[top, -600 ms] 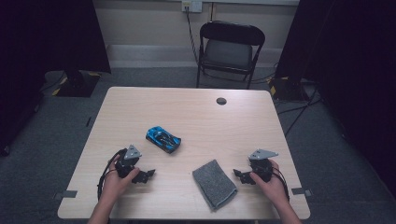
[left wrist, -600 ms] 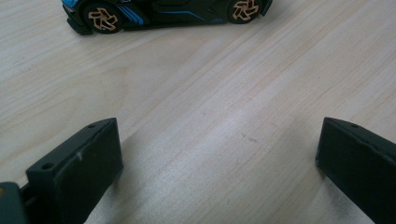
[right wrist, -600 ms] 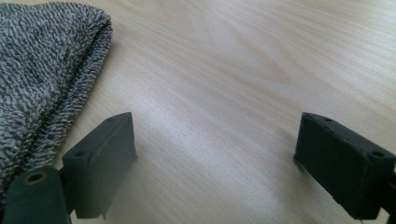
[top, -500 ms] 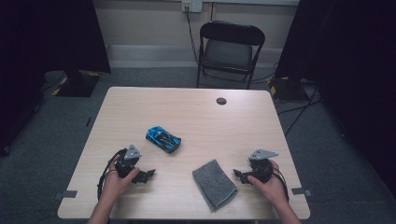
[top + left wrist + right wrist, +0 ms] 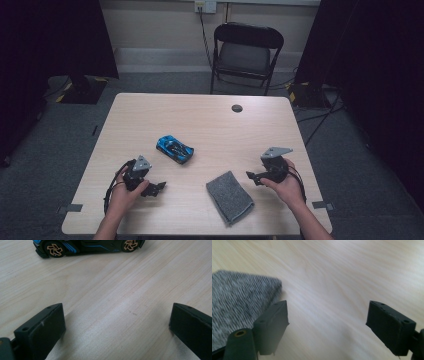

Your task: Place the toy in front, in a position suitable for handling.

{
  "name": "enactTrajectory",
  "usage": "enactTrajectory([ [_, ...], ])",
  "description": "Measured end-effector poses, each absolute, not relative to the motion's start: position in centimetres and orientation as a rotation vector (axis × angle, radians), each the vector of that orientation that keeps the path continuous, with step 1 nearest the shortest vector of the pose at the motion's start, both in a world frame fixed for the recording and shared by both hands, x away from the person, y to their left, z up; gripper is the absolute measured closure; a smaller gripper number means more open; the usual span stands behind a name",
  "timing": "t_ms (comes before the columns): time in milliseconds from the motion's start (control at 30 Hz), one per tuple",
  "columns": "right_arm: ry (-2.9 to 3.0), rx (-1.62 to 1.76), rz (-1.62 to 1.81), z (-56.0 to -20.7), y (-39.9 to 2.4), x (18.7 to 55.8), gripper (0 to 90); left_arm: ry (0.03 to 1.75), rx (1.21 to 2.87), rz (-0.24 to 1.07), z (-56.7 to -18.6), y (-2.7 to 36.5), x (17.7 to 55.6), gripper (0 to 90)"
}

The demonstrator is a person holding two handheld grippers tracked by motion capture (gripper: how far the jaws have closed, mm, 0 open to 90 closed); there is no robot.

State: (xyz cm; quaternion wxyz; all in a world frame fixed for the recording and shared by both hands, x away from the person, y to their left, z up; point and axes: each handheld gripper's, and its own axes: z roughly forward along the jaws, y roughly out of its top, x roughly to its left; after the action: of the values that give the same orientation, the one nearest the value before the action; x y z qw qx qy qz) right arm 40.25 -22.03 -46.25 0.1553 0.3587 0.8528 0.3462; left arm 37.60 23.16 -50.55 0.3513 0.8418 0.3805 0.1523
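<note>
Nothing had shifted since the earlier frame: the left hand-held gripper (image 5: 159, 187) and the right hand-held gripper (image 5: 251, 176) rested low over the table (image 5: 210, 120), jaws apart and empty, so the work looked unstarted, the blue toy car (image 5: 174, 149) and folded grey cloth (image 5: 230, 196) untouched. From above, the car lay just beyond the left hand-held gripper and the cloth between both; the left gripper view added its orange wheels, the right gripper view a cloth corner beside one jaw.

High overhead view, two close table-level views
</note>
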Motion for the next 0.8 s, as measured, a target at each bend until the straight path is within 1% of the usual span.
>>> enactTrajectory([
  [300,2.492,0.973,1.049,-44.8,-17.9,42.1,15.8,0.984,2.180,0.395,-50.6,23.2,37.6,0.0],
  [800,2.556,0.900,1.057,-44.2,-14.4,43.2,15.8,0.985,2.179,0.394,-50.6,23.2,37.6,0.0],
])
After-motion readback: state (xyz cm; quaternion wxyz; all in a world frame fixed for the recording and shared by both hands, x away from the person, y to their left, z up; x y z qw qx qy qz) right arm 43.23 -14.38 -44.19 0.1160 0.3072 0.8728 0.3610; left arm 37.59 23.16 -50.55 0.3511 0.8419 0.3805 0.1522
